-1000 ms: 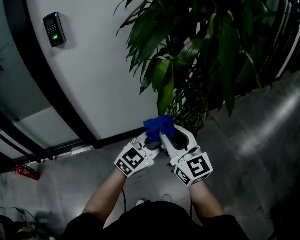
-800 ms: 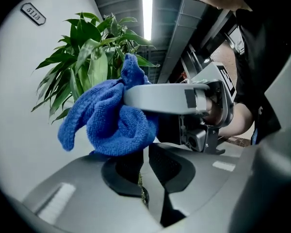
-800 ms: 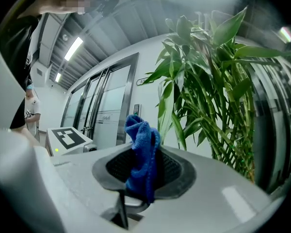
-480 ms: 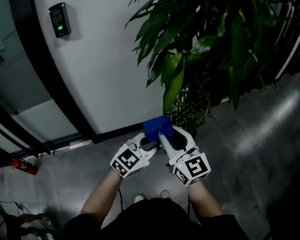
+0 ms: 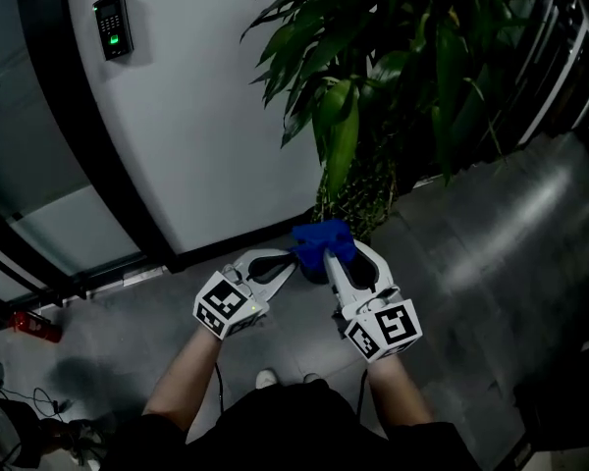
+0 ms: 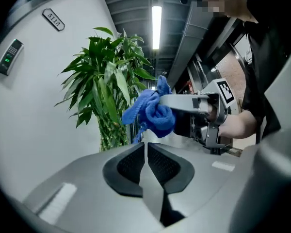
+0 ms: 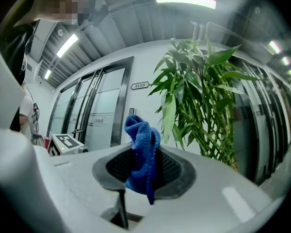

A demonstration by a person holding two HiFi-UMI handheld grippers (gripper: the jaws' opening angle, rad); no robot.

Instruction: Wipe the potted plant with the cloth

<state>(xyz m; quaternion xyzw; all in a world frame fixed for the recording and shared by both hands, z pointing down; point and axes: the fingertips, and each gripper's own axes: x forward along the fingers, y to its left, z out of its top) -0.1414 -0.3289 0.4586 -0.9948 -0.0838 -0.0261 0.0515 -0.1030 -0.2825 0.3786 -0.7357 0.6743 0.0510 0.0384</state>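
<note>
At lower centre, my left gripper [image 5: 289, 262] is closed on nothing; beside it my right gripper [image 5: 327, 254] pinches the cloth [image 5: 319, 235]. Upper right, well apart, stands the plant [image 5: 373, 57]. Dragging across leaves could pull the cloth loose.

Plant [image 5: 373, 86] stands ahead and to the right, against the wall [image 5: 206, 116]. Reader [image 5: 112, 26] is on the wall, far upper left of the plant. Cloth [image 5: 322, 240] sits between the right gripper [image 5: 326, 255] jaws, just before the plant's stems. Left gripper [image 5: 287, 259] is just left of the cloth, with nothing between its closed jaws. Floor [image 5: 491, 263] lies below both.
</note>
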